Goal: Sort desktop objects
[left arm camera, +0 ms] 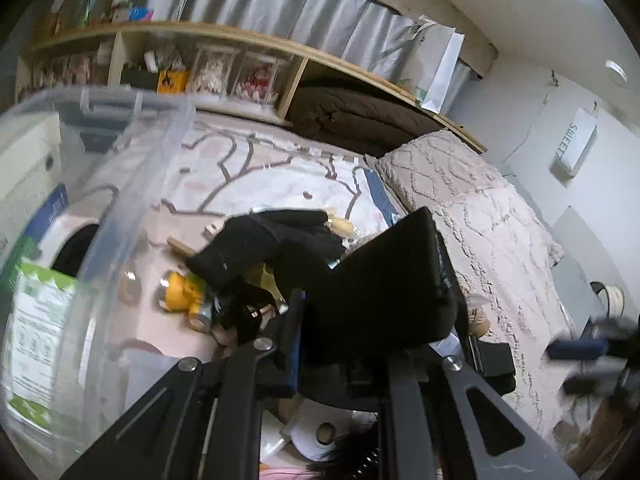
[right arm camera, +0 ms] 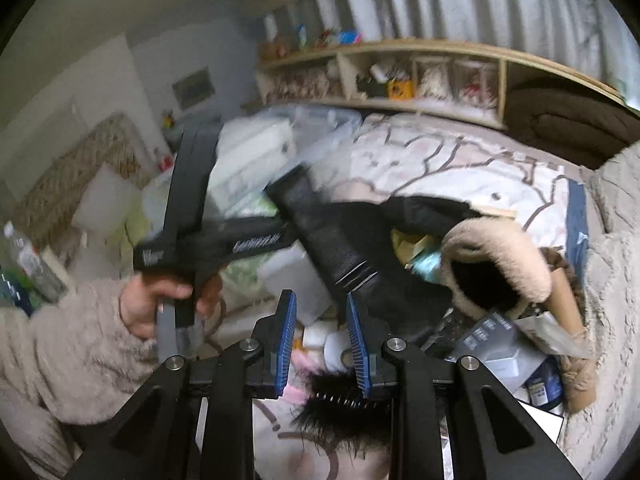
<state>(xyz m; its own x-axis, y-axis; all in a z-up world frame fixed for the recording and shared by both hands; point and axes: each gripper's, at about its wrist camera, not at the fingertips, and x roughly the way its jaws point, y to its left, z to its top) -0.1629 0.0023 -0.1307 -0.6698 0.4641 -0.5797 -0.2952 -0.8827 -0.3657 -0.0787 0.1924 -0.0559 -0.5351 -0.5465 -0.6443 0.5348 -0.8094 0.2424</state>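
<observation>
My left gripper (left arm camera: 360,344) is shut on a long flat black case (left arm camera: 384,280), which fills the middle of the left wrist view and hides the right finger. The right wrist view shows that gripper (right arm camera: 276,220) in a person's hand (right arm camera: 160,300), lifting the black case (right arm camera: 332,236) above the pile. My right gripper (right arm camera: 322,340) stands open over a black hairbrush (right arm camera: 344,400), with nothing between its blue pads (right arm camera: 284,344). It also shows, blurred, at the right edge of the left wrist view (left arm camera: 580,350).
A clear plastic bin (left arm camera: 120,200) holding boxes stands at the left. On the patterned bed cover (left arm camera: 280,176) lie a yellow toy (left arm camera: 180,288), a black garment (right arm camera: 424,208), a furry slipper (right arm camera: 496,256), a cardboard tube (right arm camera: 568,308) and small boxes. A wooden shelf (right arm camera: 420,48) runs behind.
</observation>
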